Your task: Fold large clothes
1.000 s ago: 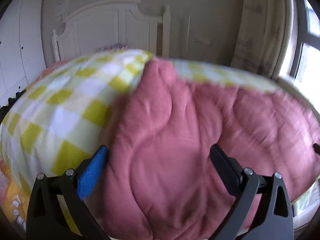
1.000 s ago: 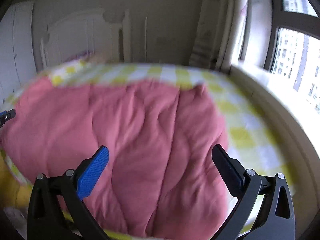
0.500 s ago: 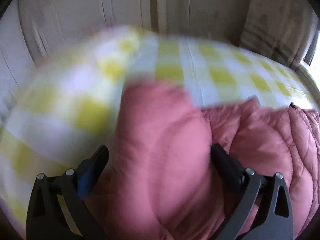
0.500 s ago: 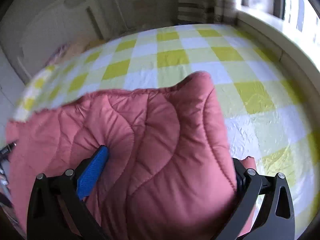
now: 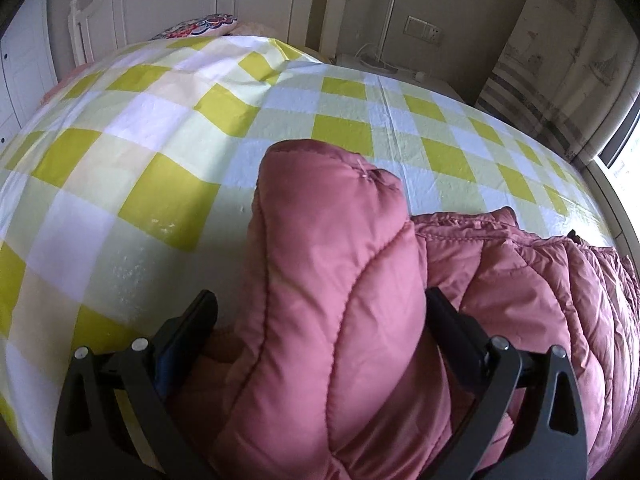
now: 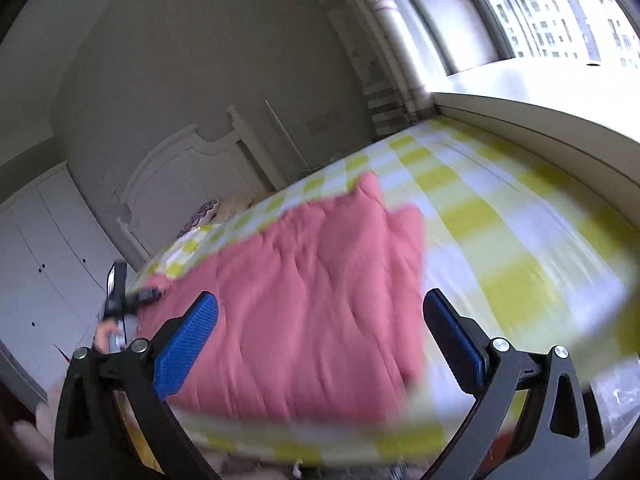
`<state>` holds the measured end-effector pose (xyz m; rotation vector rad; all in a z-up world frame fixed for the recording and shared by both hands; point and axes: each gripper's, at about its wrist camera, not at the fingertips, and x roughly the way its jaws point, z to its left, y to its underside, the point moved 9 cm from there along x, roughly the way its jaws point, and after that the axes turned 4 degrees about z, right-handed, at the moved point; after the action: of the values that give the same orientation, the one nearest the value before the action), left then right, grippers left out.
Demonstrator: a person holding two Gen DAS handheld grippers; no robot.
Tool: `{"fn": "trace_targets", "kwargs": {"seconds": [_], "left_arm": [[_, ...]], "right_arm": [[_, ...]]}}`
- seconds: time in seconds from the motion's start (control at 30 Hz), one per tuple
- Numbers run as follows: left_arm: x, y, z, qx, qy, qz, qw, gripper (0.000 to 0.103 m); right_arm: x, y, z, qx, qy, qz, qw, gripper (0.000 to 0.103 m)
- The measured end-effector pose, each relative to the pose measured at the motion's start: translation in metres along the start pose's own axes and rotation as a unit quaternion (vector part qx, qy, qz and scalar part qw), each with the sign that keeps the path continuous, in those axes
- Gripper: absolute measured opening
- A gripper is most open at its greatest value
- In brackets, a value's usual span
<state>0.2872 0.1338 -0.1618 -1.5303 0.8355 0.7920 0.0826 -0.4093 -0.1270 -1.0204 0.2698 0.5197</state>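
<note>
A pink quilted down jacket (image 5: 340,300) lies on the yellow-and-white checked bed sheet (image 5: 140,128). In the left wrist view a puffy sleeve or folded edge of it bulges up between the fingers of my left gripper (image 5: 320,320), whose jaws stand wide apart around it. In the right wrist view the jacket (image 6: 304,292) lies flat on the bed, blurred. My right gripper (image 6: 320,320) is open and empty, held above the near edge of the bed. The left gripper shows small at the jacket's left edge (image 6: 120,300).
A white headboard (image 5: 224,4) and a patterned pillow (image 5: 200,28) are at the far end of the bed. A white wardrobe (image 6: 44,264) stands on the left. A window sill (image 6: 540,112) and curtain (image 5: 560,60) run along the right side.
The left gripper dropped down onto the jacket's left part, which now bulges between its jaws. The right gripper dipped to the jacket, then pulled back and up, tilted, away from it.
</note>
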Motion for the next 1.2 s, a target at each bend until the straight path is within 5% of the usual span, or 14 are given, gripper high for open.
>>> {"fn": "trace_targets", "kwargs": {"seconds": [0.23,0.87,1.1,1.17,1.2], "left_arm": [[-0.004,0.002,0.001,0.0,0.002,0.0,1.0,0.101],[-0.004,0.002,0.001,-0.005,0.007,0.0,1.0,0.101],[-0.003,0.001,0.002,-0.004,0.006,-0.001,1.0,0.101],[-0.003,0.001,0.002,-0.002,0.0,-0.004,1.0,0.101],[-0.004,0.001,0.002,-0.001,-0.005,-0.006,1.0,0.101]], "right_arm": [[0.014,0.058,-0.018,0.079,-0.05,0.064,0.994,0.071],[0.053,0.066,0.037,0.097,-0.121,0.116,0.981,0.072],[0.083,0.027,0.016,0.167,-0.029,0.068,0.983,0.074],[0.091,0.012,0.014,0.183,0.019,0.036,0.982,0.091],[0.097,0.003,0.017,0.178,0.027,0.019,0.984,0.091]]}}
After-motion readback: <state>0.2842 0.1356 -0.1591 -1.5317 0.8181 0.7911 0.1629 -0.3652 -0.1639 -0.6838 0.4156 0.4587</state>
